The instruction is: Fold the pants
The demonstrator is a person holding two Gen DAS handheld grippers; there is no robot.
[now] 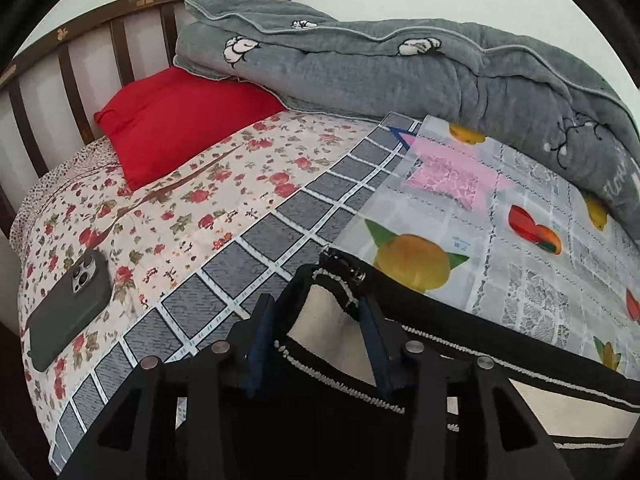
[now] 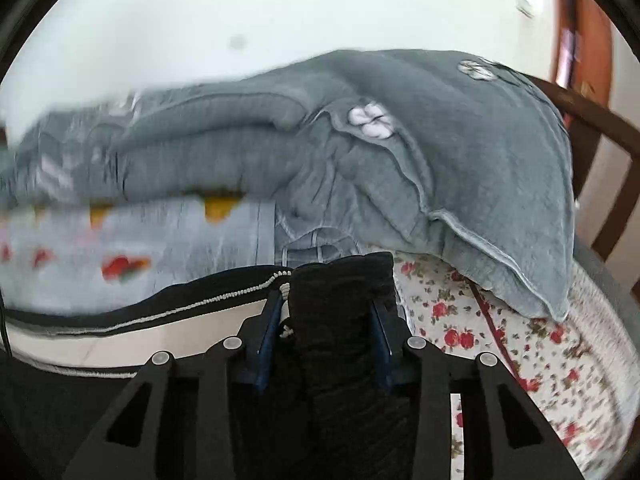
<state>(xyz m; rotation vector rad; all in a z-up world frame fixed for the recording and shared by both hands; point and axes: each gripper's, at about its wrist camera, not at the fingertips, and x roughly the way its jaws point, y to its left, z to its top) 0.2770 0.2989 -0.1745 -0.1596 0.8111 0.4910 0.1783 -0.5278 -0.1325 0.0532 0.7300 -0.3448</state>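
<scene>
The pants are black with a cream side stripe and white stitched edging. My left gripper is shut on one end of them, and the fabric bunches up between its blue-padded fingers. The pants stretch away to the right, raised above the bed. In the right wrist view my right gripper is shut on a thick wad of the black pants, and the striped leg runs off to the left.
The bed has a floral sheet and a fruit-print cloth. A red pillow lies by the wooden headboard. A grey quilt is heaped along the far side. A dark phone lies at the left.
</scene>
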